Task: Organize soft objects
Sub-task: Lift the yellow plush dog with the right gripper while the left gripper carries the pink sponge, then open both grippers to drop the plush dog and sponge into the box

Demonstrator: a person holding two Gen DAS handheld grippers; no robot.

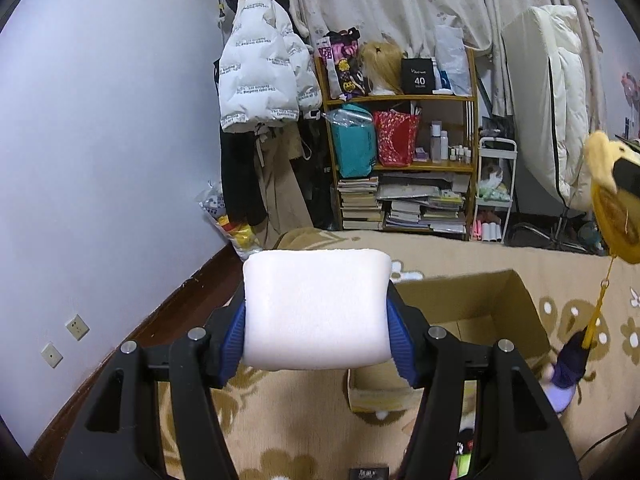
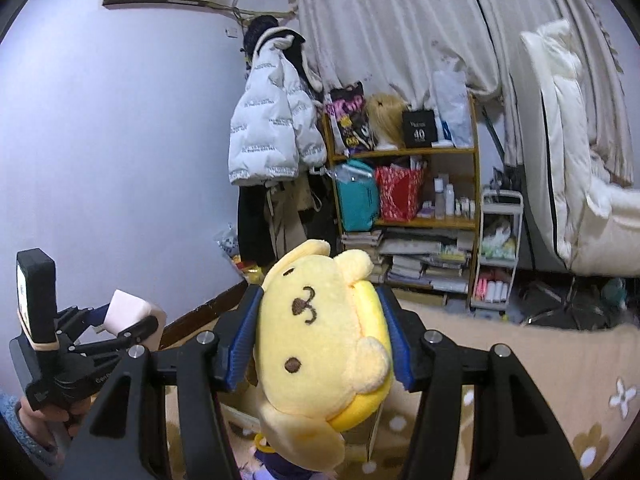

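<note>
Between the left gripper's blue pads sits a squeezed white foam block, the right gripper clamps a yellow plush dog, and the open cardboard box at four o'clock could be missed if either springy toy slips.

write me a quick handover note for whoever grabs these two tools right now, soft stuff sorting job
Left tool: shut on the white foam block, held in the air just left of the open cardboard box on the patterned rug.
Right tool: shut on the yellow dog plush, also held up off the floor; a cord with a dark purple charm dangles from it beside the box.
Done: both soft items picked up.
Left: neither is in the box yet. Probably lower each into the box and release. Its contents are mostly hidden.
</note>
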